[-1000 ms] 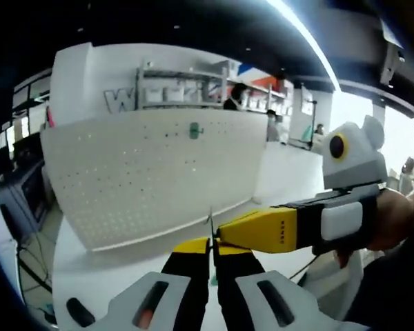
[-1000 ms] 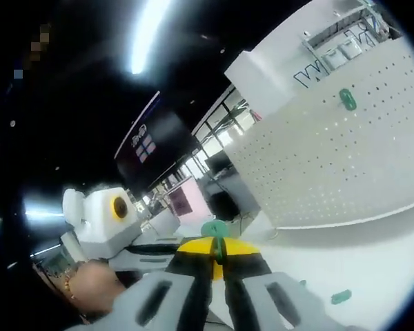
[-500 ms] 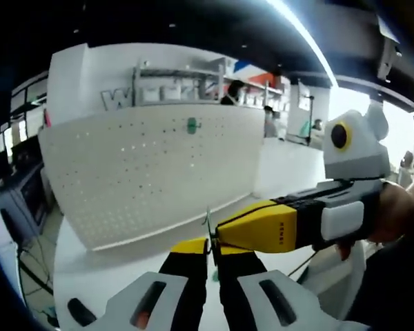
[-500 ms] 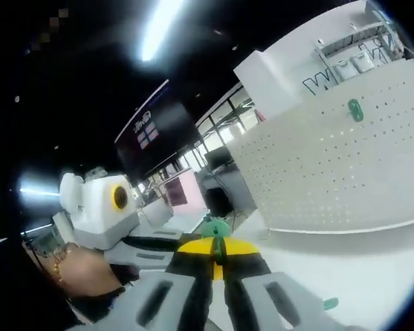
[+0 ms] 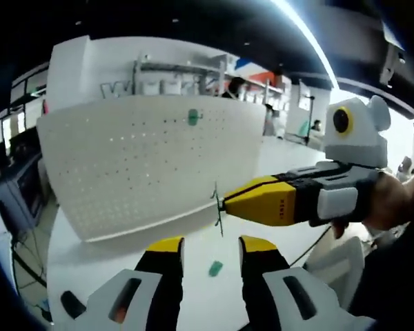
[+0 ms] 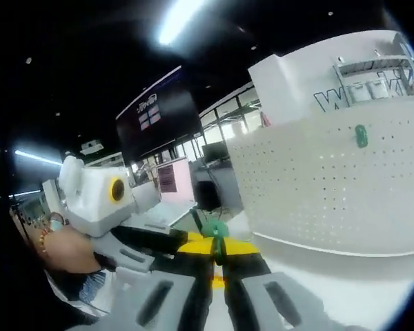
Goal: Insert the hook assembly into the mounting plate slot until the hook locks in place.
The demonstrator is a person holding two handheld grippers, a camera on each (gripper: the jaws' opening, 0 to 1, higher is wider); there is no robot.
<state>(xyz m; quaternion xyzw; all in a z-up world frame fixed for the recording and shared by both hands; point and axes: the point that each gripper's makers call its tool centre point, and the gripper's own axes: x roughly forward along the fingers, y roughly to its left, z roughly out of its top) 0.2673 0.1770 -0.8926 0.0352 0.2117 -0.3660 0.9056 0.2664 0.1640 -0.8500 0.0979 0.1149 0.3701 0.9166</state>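
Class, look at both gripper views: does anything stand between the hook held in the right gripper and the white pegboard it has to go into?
Nothing visible does. The right gripper is shut on the hook, and bare white table runs to the pegboard. A green clip sits high on the board; a green piece lies below.

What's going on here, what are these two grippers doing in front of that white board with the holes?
A person is working with a handheld gripper in each hand at a white table. The right gripper is shut on a thin wire hook with a green piece, held out in front of the pegboard. The left gripper is open just below it. One green hook already sits on the pegboard, and a small green part lies on the table.
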